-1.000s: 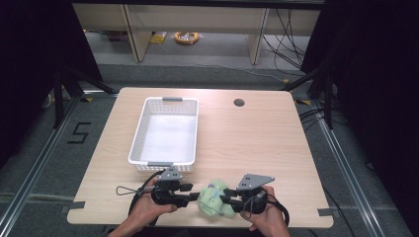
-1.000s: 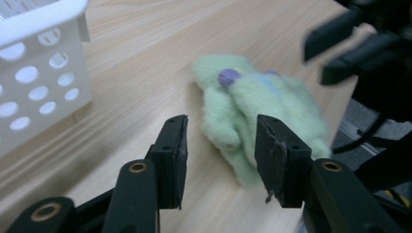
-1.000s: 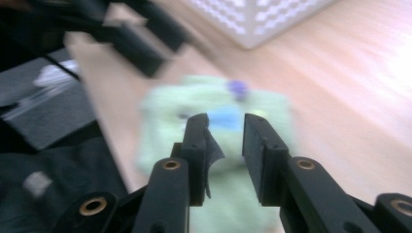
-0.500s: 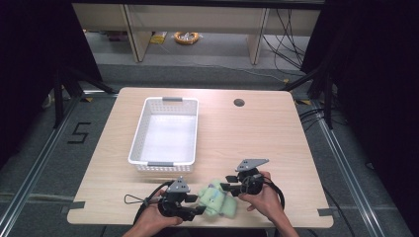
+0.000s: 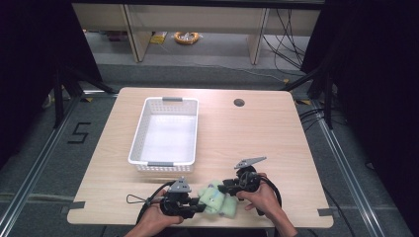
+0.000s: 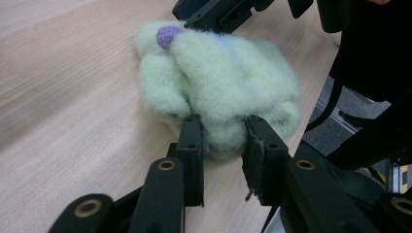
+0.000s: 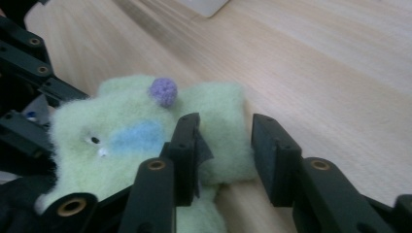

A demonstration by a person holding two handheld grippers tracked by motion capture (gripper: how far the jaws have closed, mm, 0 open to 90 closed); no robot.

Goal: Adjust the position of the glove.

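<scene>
Near the white basket [image 5: 164, 133], the left gripper [image 6: 221, 141] is pinching a green plush toy [image 6: 218, 82]; the right gripper [image 7: 226, 145] is straddling it loosely, jaws closing slightly. The toy is not yet in the basket.

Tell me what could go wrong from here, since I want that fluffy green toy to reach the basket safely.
The left gripper pinches just a tuft of the green toy, so the toy may slip free when lifted. The right gripper has one corner of the toy between its jaws without clearly pressing it, so it may add little hold. The toy also lies near the table's front edge, far from the basket, and could fall.
</scene>
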